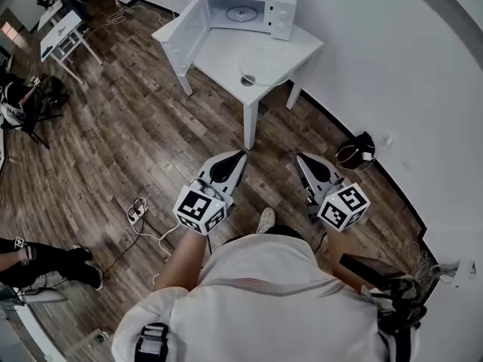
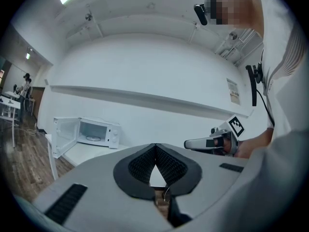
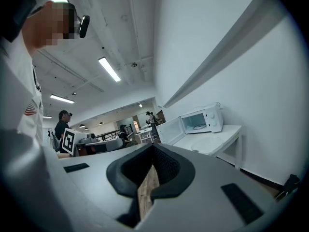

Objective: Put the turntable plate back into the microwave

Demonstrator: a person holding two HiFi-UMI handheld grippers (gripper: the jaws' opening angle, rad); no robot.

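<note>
**A:** How are the two grippers standing right now?

**B:** The left gripper (image 1: pixel 241 155) is pressing its jaw tips together, and nothing is sitting between them. The right gripper (image 1: pixel 300 157) is doing the same: jaws closed and empty. Both are hovering over the wooden floor (image 1: pixel 136 127), well apart from the table.

**A:** And where is the turntable plate lying?

**B:** The turntable plate (image 1: pixel 262 66) is lying flat on the white table (image 1: pixel 219 55). It is near the corner that is pointing toward the person, just in front of the microwave (image 1: pixel 256 6).

**A:** What is the microwave holding?

**B:** The microwave is sitting along the table's far edge, by the wall. Its door (image 1: pixel 183 40) is hanging wide open toward the table's left edge. A round fitting (image 1: pixel 243 10) is showing on the cavity floor, and the plate is resting outside.

**A:** Are the views differing?

**B:** The head view is taking in the whole tabletop. The right gripper view is catching the plate from low down, and also people (image 3: pixel 63 122) standing far off in the room. The left gripper view is showing the right gripper from the side, while its own body is covering the table's near corner.
</note>
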